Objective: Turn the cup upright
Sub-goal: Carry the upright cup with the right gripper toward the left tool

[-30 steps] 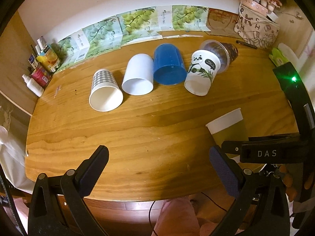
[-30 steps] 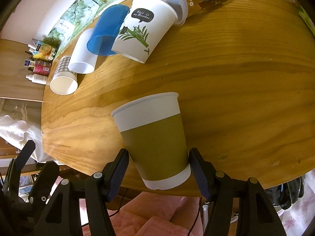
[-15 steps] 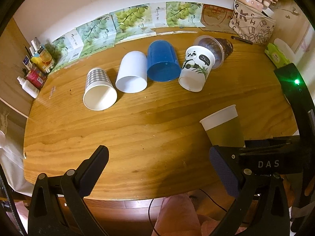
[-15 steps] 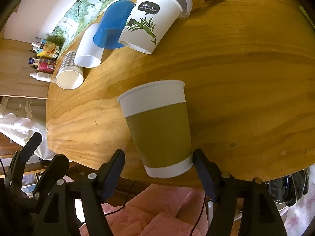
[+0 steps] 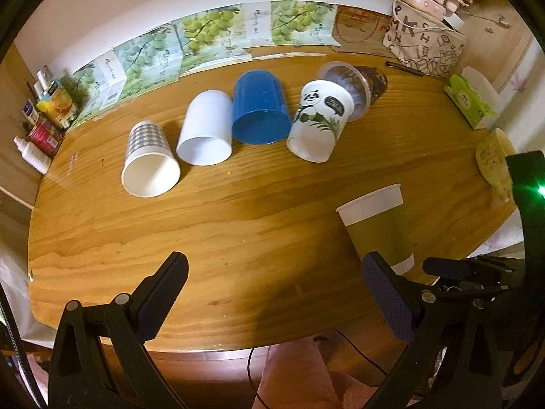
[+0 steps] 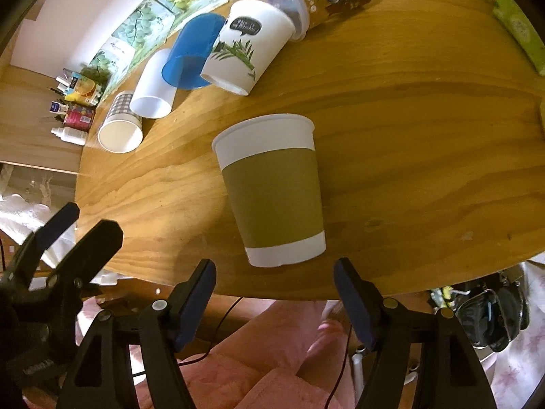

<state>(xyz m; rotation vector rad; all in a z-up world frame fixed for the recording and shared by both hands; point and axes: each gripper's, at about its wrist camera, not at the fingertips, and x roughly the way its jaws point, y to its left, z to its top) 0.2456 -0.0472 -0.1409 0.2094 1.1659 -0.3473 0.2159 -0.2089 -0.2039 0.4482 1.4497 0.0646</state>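
Observation:
An olive and white paper cup (image 6: 272,191) stands upright near the front edge of the wooden table (image 6: 425,136); it also shows in the left wrist view (image 5: 378,225). My right gripper (image 6: 274,286) is open and empty, just short of the cup's base, apart from it. My left gripper (image 5: 276,283) is open and empty over the table's front edge. Several cups lie on their sides at the back: a checked cup (image 5: 150,160), a white cup (image 5: 206,129), a blue cup (image 5: 260,109), a panda cup (image 5: 320,122) and a clear-lidded brown cup (image 5: 357,81).
Grape-printed boxes (image 5: 204,37) line the back wall. Small bottles (image 5: 37,129) stand at the left edge. A printed bag (image 5: 425,47), a pen (image 5: 403,68) and a green tissue pack (image 5: 471,99) lie at the right. Pink-clothed legs (image 6: 279,358) are below the table.
My right gripper has let go of the olive cup and drawn back from it; the cup now stands free on the table. My left gripper has stayed open, drawing back a little.

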